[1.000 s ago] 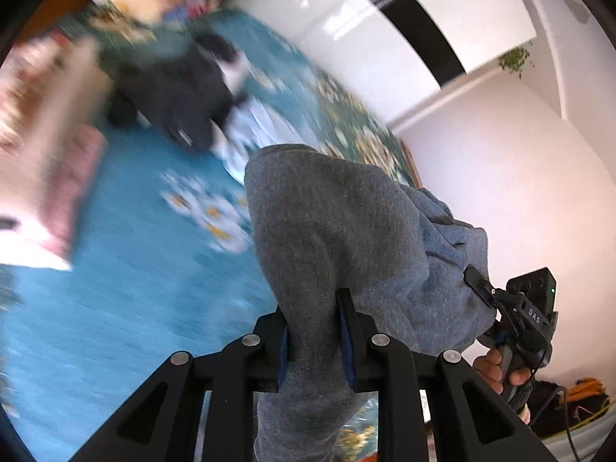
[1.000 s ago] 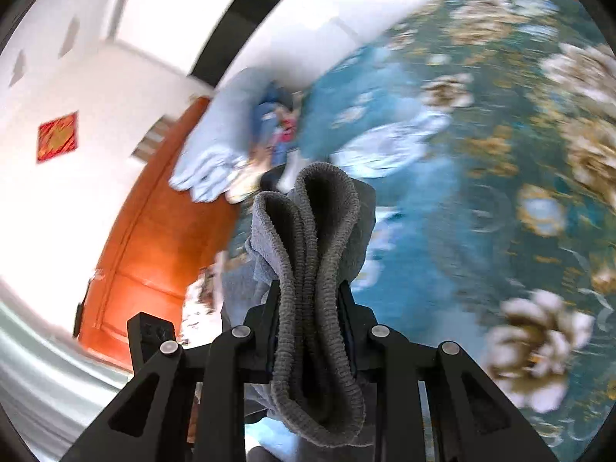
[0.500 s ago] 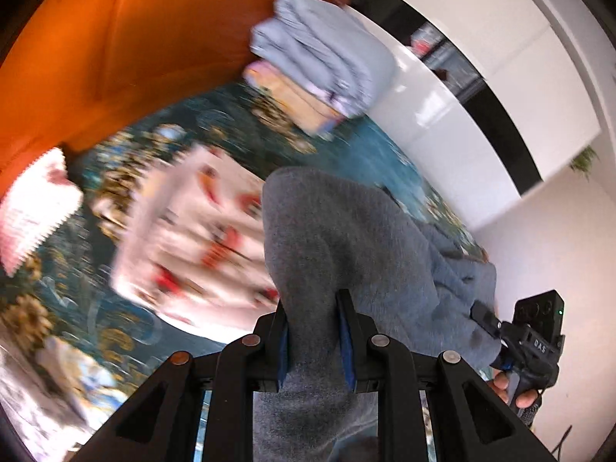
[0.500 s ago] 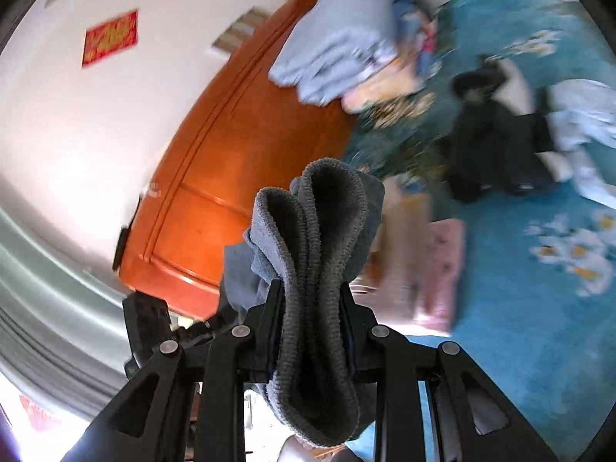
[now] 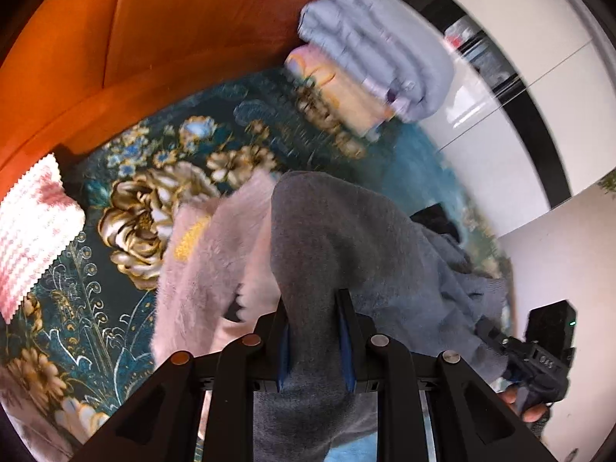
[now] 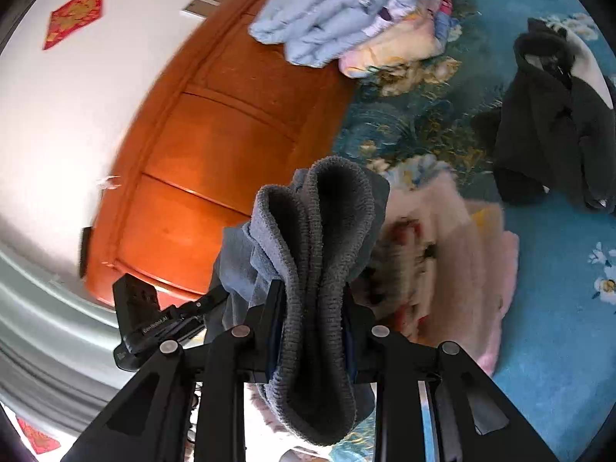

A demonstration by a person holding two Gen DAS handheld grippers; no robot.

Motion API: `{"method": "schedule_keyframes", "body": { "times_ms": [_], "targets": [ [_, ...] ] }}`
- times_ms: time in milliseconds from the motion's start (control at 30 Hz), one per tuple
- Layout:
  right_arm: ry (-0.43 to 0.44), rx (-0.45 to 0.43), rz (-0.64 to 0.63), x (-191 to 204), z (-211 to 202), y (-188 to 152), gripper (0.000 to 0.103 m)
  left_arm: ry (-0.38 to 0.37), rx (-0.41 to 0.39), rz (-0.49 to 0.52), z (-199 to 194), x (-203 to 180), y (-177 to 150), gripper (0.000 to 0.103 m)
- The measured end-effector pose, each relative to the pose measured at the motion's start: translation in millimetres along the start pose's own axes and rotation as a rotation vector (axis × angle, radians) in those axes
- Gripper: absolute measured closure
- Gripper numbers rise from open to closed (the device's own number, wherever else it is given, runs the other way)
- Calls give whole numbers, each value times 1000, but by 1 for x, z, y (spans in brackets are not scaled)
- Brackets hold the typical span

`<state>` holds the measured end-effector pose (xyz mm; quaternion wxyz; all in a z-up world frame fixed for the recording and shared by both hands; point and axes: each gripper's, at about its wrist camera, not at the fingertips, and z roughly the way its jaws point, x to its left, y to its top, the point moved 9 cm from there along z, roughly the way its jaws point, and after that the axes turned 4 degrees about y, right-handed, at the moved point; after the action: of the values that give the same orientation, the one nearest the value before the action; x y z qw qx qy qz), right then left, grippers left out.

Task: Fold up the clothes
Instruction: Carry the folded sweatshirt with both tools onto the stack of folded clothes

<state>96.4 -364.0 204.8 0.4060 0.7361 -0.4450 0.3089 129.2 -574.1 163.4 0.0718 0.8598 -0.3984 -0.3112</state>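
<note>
My left gripper (image 5: 312, 300) is shut on a grey knitted garment (image 5: 346, 238), which drapes over its fingers and stretches right to the other gripper (image 5: 539, 362). My right gripper (image 6: 312, 288) is shut on a bunched, ribbed edge of the same grey garment (image 6: 319, 231), with the left gripper (image 6: 154, 323) at lower left. The garment hangs in the air between both, above a folded pink fluffy garment (image 5: 208, 254), also in the right wrist view (image 6: 446, 261), lying on the teal floral bedspread (image 5: 127, 200).
An orange wooden headboard (image 6: 200, 154) runs behind the bed. Folded light-blue bedding (image 5: 377, 38) sits on a yellow pillow against it. A black garment (image 6: 554, 131) lies at the right. A pink-white knit piece (image 5: 34, 227) lies at the left.
Both grippers have swung with the grey garment from over the open blue bedspread toward the headboard, and now hang over the pink garment. Grips unchanged.
</note>
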Motion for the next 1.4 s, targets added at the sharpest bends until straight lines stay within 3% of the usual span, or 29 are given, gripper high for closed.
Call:
{"method": "schedule_keyframes", "body": {
  "times_ms": [67, 133, 200, 367, 467, 633, 733, 867, 1000, 1067, 1233, 1400],
  "targets": [
    [-31, 8, 26, -22, 9, 1, 76, -30, -5, -28, 11, 7, 0, 80],
    [-18, 4, 53, -34, 11, 2, 76, -86, -17, -80, 12, 13, 4, 80],
    [1, 0, 67, -40, 12, 2, 76, -92, -16, -90, 12, 14, 5, 79],
    [6, 14, 27, -32, 9, 3, 69, -47, -10, -76, 0, 11, 7, 72],
    [-25, -4, -8, -29, -4, 7, 66, 11, -62, -69, -17, 12, 12, 58],
    [-73, -57, -46, -21, -39, 18, 61, 38, -178, 12, -57, -13, 10, 57],
    [-87, -71, -148, 9, -46, 20, 61, 42, -210, 144, -65, -45, -9, 54],
    [-124, -91, -313, 49, -36, 14, 60, 98, -223, 289, -52, -61, -30, 54],
    [-181, -32, -469, 64, -3, 3, 59, 124, -187, 281, -31, -46, -38, 54],
    [-261, -22, -510, 54, 13, 3, 59, 153, -181, 279, -19, -35, -41, 54],
    [-335, 18, -386, 9, 41, 3, 58, 139, -181, 249, -2, -25, -47, 53],
    [-342, 19, -348, 3, 40, 8, 58, 151, -183, 215, -9, -31, -44, 53]
  ]
}}
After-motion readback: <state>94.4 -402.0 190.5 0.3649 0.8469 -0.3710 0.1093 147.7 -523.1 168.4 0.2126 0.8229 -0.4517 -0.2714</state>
